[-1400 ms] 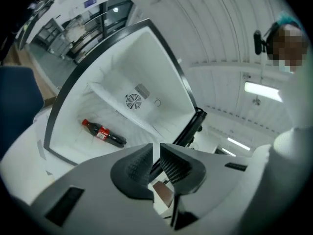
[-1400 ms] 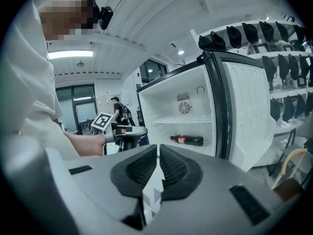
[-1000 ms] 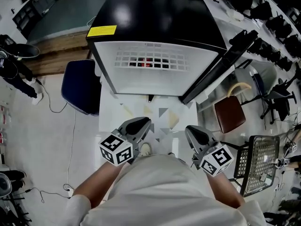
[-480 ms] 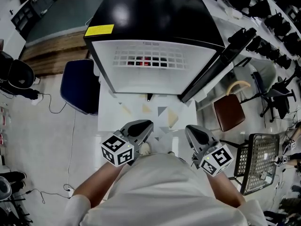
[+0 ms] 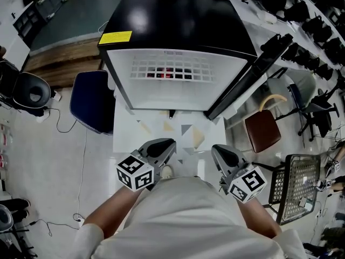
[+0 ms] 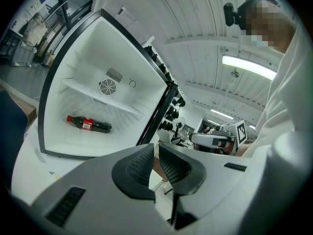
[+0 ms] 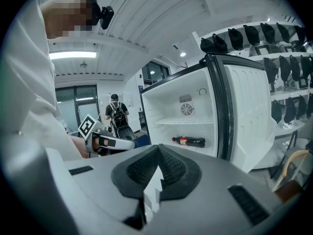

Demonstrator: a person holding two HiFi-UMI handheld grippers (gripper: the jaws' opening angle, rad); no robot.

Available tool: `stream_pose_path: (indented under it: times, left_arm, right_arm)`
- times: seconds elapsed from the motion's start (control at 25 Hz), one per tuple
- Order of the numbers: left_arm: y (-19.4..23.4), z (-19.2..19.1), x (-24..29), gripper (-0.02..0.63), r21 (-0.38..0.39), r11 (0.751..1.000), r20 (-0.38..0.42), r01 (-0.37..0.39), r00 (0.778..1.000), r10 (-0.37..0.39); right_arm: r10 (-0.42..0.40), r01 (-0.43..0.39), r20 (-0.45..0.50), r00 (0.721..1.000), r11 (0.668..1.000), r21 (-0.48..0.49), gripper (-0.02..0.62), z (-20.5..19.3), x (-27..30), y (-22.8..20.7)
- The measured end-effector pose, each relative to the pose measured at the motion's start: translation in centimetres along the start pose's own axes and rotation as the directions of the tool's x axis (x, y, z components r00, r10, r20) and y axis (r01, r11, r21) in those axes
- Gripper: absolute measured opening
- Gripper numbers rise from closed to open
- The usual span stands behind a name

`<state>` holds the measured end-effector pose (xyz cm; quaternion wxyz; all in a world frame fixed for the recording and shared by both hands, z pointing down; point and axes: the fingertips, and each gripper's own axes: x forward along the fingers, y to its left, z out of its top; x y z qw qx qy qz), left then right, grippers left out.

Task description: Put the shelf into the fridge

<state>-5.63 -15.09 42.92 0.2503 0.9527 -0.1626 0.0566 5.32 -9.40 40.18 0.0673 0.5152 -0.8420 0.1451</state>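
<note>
While the fridge [image 5: 178, 85] is standing open | left gripper [image 5: 166, 145] is hovering before it, jaws together, empty | right gripper [image 5: 219, 152] likewise closed, empty

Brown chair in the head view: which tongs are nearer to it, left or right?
Right. The right tongs sit just left of the brown chair; the left tongs are farther left, beyond the right ones.

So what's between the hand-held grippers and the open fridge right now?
Head view: a white floor panel with grey and tan triangles lies between the left hand-held gripper, the right hand-held gripper and the open black-topped fridge.
</note>
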Motion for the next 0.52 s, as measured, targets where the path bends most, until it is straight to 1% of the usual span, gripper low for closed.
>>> stream_pose_path:
  times: [0.32,0.52]
  left_arm:
    - [0.09,0.31,0.44,0.043,-0.017,1.0,0.003,0.007,1.0,-0.007]
    - [0.09,0.77,1.04,0.043,-0.065,0.998,0.023,0.014,1.0,-0.012]
  right_arm:
    - [-0.011,0.011,0.004,1.0,1.0,-0.003,0.008,0.24,-0.31,-0.36]
    - [-0.014,0.014,0.009,1.0,1.0,-0.004,0.008,0.35,-0.56,-0.78]
